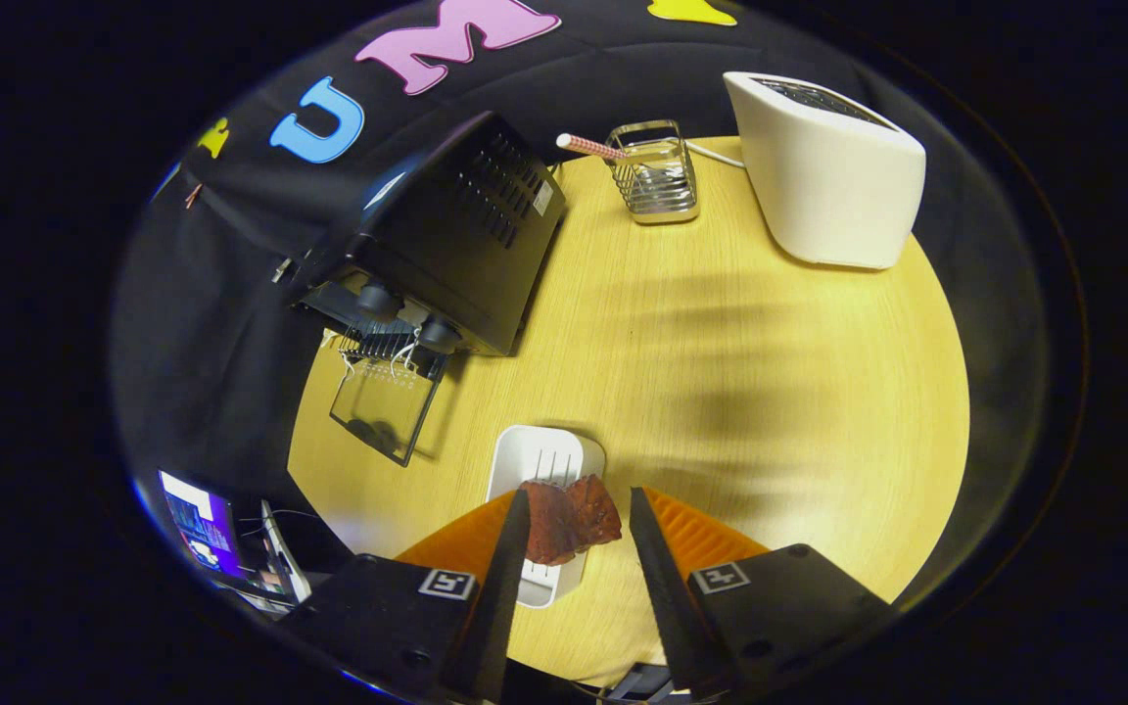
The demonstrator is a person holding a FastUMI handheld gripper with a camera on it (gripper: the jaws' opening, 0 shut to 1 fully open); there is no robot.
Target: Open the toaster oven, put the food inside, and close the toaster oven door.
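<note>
Meat point(569, 519), a reddish-brown slab lying on the white tray point(540, 458) between the fingers of the gripper point(579, 524), jaws parted and gripping nothing, looks soft, light, maybe greasy: pinch across its thick middle, toaster oven point(446, 235) door already down.

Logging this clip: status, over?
Gripper open, straddling meat on white tray. Toaster oven door already down. Path looks clear.

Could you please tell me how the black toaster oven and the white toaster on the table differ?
The toaster oven is black and boxy; the toaster is white and smooth-sided. The toaster oven's glass door hangs open at its front, while the toaster has a slot on top. Both stand on the wooden table, beyond the open gripper.
</note>
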